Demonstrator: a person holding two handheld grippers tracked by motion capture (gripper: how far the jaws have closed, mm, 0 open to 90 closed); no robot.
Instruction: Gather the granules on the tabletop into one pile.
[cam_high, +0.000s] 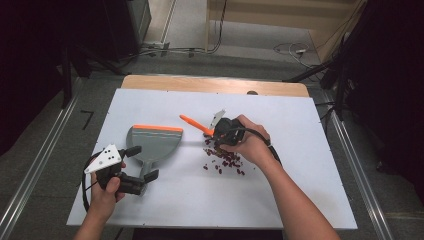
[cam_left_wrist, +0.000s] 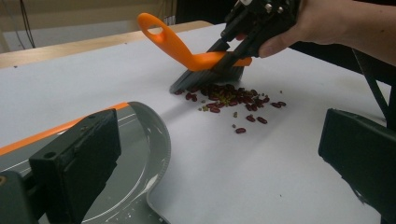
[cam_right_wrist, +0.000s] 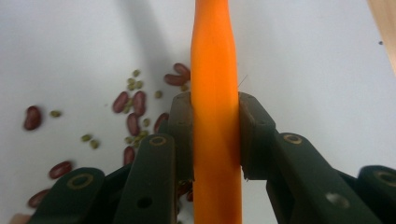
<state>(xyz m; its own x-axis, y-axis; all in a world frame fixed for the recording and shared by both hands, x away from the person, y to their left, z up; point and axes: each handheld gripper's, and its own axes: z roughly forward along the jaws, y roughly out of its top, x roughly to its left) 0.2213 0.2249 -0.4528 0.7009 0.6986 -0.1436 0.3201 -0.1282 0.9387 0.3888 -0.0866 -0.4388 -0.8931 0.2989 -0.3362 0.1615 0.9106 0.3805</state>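
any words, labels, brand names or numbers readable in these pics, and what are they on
None: no readable text in any view.
The grey plate on the left gripper carries black dots, not letters.
The dustpan, the orange brush handle and the black fingers of the right gripper show no print or brand.
The white table is unmarked.

White table — grey dustpan, scattered red beans on it.

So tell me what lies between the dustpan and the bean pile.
Bare white table, as the left gripper view shows: dustpan at left, beans under the brush, a few strays short of the pan.
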